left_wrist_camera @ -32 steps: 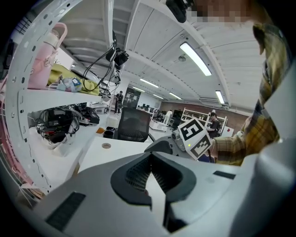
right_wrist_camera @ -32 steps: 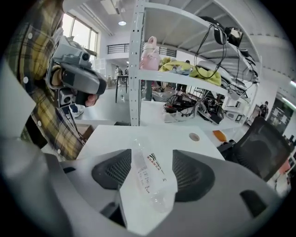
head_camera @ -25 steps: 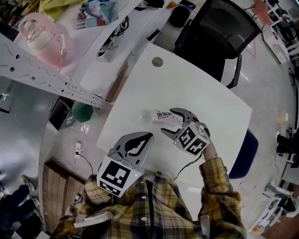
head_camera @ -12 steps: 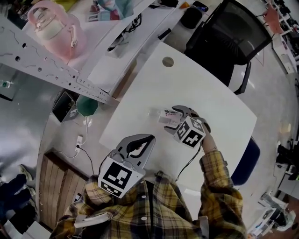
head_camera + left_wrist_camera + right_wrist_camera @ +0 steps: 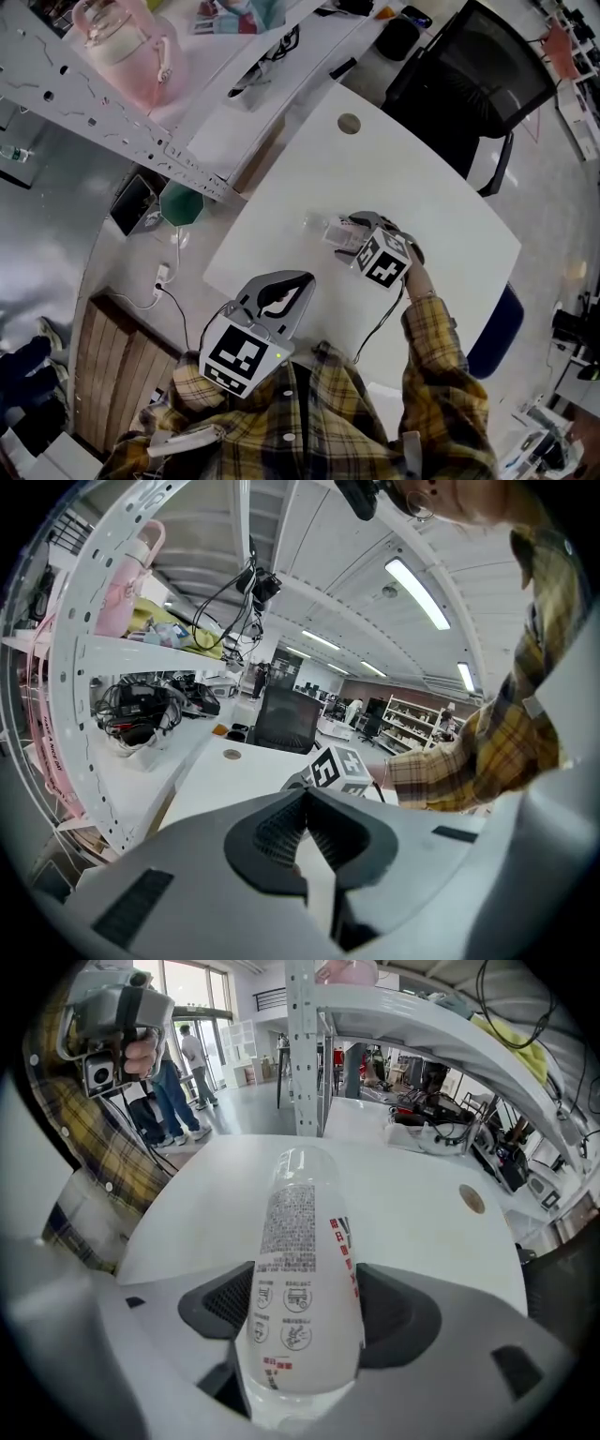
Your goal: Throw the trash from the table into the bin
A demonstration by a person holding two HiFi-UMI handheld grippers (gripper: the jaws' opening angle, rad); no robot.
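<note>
A clear plastic bottle [image 5: 325,228] with a white printed label lies on its side on the white table [image 5: 422,178]. My right gripper [image 5: 345,236] points steeply down over it. Its jaws have just been opening and stand wide, one on each side of the bottle [image 5: 300,1269], which still rests on the table. In the right gripper view the bottle fills the gap between the pads [image 5: 225,1302]. My left gripper [image 5: 302,278] hangs near the table's front edge, shut and empty, its tips meeting [image 5: 305,794].
A black office chair [image 5: 469,75] stands behind the table. A round cable hole [image 5: 349,123] sits at the table's far corner. To the left are a perforated shelf rail [image 5: 112,112], a pink jug [image 5: 127,47] and a green object [image 5: 180,202] lower down.
My right gripper has sunk onto the bottle, so the bottle now lies between its jaws. The left gripper has stayed in place.
</note>
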